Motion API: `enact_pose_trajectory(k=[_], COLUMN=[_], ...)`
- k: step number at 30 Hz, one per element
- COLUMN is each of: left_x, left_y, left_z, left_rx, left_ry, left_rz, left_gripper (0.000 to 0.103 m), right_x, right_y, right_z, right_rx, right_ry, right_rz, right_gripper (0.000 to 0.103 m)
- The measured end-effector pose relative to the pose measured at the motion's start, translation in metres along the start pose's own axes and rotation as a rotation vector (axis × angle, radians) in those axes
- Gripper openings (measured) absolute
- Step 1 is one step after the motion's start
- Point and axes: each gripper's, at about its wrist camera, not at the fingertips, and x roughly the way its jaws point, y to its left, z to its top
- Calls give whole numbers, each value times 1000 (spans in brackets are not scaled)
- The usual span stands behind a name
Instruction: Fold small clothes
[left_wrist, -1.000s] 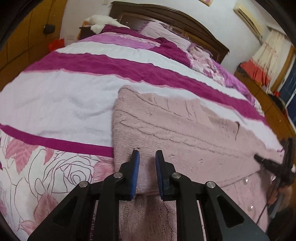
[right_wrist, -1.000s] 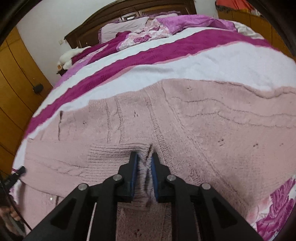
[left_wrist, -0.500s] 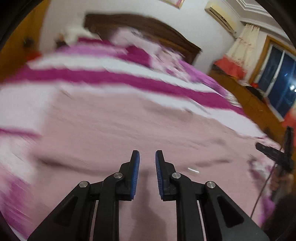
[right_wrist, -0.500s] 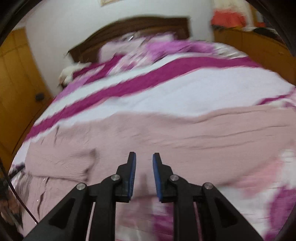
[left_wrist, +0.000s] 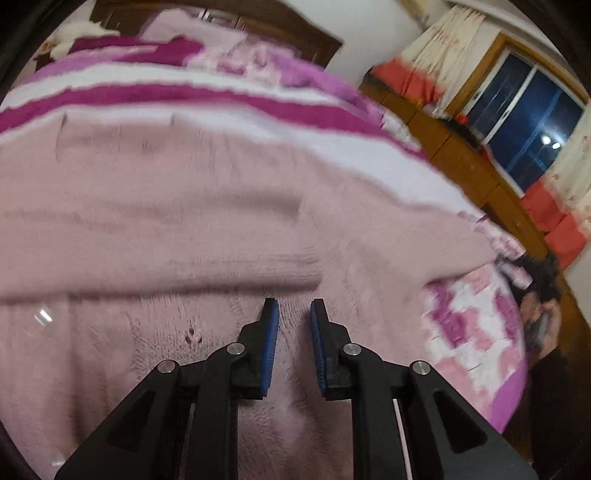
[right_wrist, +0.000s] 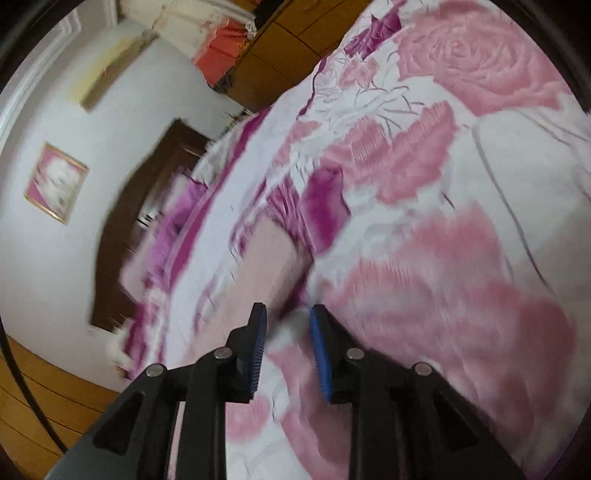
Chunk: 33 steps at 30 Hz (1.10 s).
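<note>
Two grippers are in view, both empty. The left gripper (left_wrist: 293, 317) hovers over the pink knitted cardigan (left_wrist: 184, 221) with its jaws drawn in as far as they go, a slim gap showing between the blue pads (left_wrist: 269, 343) and no fabric in it. The right gripper (right_wrist: 284, 325) has let go of the ribbed cuff it pinched a second ago; its jaws are opening and narrowly apart with nothing between them, and it now faces the rose-printed bedspread (right_wrist: 461, 258) near the bed's foot edge, rolled well over compared with its earlier level attitude. Only a strip of the cardigan shows ahead of it there. Judgement: the sleeve fold appears complete and released, and both hands are travelling to a fresh hold, so the next fold is not yet begun. The cardigan lies flat on the bed, toward the foot edge, its long axis running across the bed, parallel to the magenta stripes (left_wrist: 184, 96). A folded band crosses it just ahead of the left fingertips. Motion blur prevents closer reading of its edges.
</note>
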Motion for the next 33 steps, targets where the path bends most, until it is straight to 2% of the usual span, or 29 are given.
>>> enact_pose_trajectory(k=[3, 4, 5, 7, 9, 11, 14, 17, 20, 25, 29, 33], left_x=[-4, -3, -2, -1, -1, -1, 1, 0, -1, -3, -3, -2], left_y=[4, 6, 7, 9, 8, 6, 4, 6, 10, 19, 22, 27], left_z=[-4, -5, -5, -5, -7, -8, -8, -8, -8, -7, -6, -5], left_rx=[-8, -15, -21, -29, -21, -10, -2, -11, -28, -62, -85, -109], left_ry=[-14, -12, -9, -5, -11, -18, -19, -19, -23, -25, -23, -21], left_rz=[-22, -29, -37, -46, -39, -28, -21, -35, -60, -111, -146, -181], left_gripper=[0, 0, 0, 0, 0, 0, 0, 0, 0, 0, 0, 0], right_x=[18, 26, 34, 41, 38, 31, 24, 27, 41, 71, 81, 97], right_y=[9, 16, 24, 47, 76, 108, 151, 192, 221, 237, 240, 218], right_z=[13, 15, 13, 6, -10, -36, -87, -144, -207, -283, -315, -333], right_rx=[-42, -75, -113, -223, -347, -458, -570, -687, -810, -837, -875, -802], right_ry=[-13, -10, -4, -14, -42, -70, -73, -22, 63, 208, 244, 313], right_rz=[-19, -40, -64, -125, -125, -105, -10, 57, 54, 63, 56, 56], right_gripper=[23, 19, 8, 8, 7, 7, 7, 7, 7, 7, 7, 8])
